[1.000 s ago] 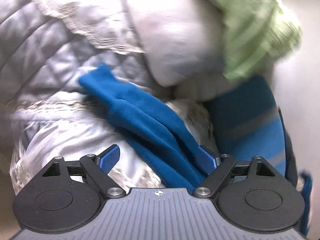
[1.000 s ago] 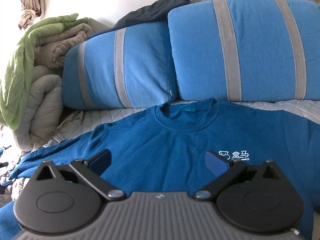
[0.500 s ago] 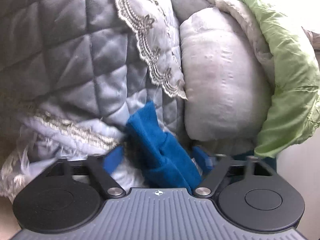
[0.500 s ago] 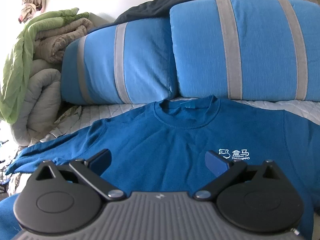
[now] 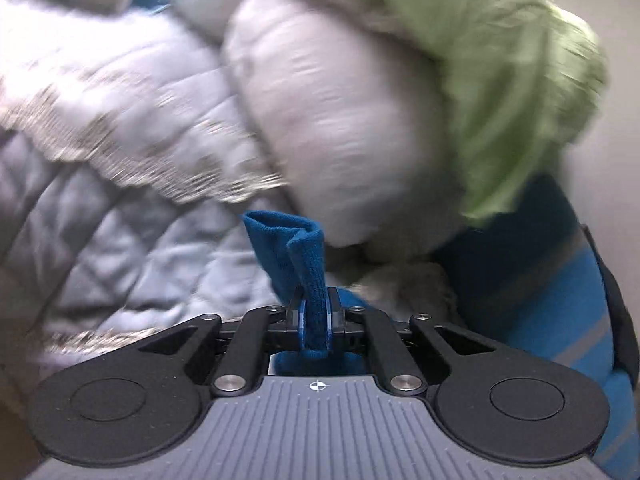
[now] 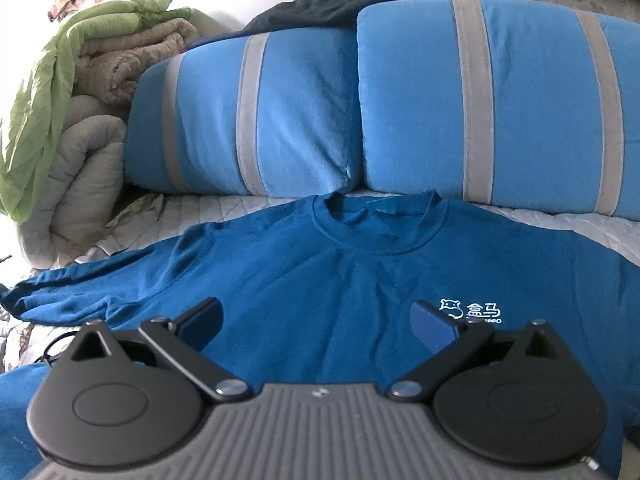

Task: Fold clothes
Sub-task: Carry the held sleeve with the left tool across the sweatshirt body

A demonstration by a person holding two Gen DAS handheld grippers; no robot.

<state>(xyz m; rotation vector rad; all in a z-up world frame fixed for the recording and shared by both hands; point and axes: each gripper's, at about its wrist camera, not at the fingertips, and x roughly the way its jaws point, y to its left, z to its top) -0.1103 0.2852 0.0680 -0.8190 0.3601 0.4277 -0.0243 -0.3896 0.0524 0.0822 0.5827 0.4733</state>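
Sweatshirt (image 6: pixel 320 280) flat on the bed, chest up, collar toward the striped pillows (image 6: pixel 400 100).
My left tool (image 5: pixel 316 320) is clamped on the sleeve cuff (image 5: pixel 296 248); my right tool (image 6: pixel 316 320) hangs with jaws apart over the chest, holding nothing. I judge the sleeve fold is starting: next, carry that cuff across the body.

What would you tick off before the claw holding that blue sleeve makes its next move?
1. Left claw pinching the sleeve cuff: ok, shut on it.
2. Only one layer pinched: cannot tell, the cuff is bunched.
3. Sweatshirt lying flat, front up: ok.
4. Right claw free: ok, open above the chest, gripping nothing.
5. Sleeve clear of the grey quilt: cannot tell, the view is blurred.
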